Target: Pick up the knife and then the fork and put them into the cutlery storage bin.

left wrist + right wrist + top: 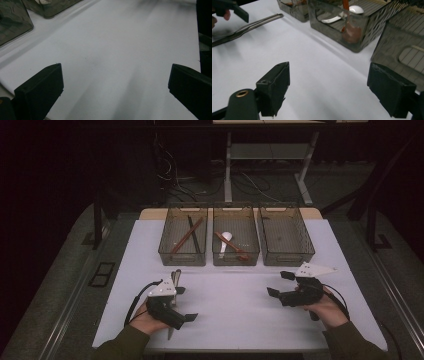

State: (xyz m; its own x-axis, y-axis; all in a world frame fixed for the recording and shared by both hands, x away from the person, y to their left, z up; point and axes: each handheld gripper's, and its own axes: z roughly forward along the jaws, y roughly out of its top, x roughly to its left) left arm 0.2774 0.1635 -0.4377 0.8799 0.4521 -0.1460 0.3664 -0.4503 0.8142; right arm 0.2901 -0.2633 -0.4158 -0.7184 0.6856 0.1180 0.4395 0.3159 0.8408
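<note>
Three clear smoky plastic bins stand in a row at the 12 o'clock edge of the wide white table. They are the left bin, the middle bin and the right bin.

Both grippers hover low over the near half of the table. The left gripper is at about 7 o'clock and the right gripper at about 4 o'clock. Each has its jaws spread wide with nothing but bare tabletop between them.

The piece in play looks to be the long, slim silver metal utensil. It may be tongs or two pieces of cutlery lying side by side; I cannot tell which. It lies flat on the table, and its middle is hidden under the body of the left gripper.

Its long axis runs close to 12-to-6 in the high view. One end points to 12 o'clock, at the left bin, and the other reaches the table's near edge. In the right gripper view, the utensil slants across the upper left.

The left gripper is much the nearer. Its jaws face 3 o'clock, though, so the utensil lies behind them at roughly 9 to 10 o'clock. I judge that this hand would have to turn back toward it. From the right gripper the utensil sits well apart, at 9 o'clock, broadside on to that gripper.
</note>
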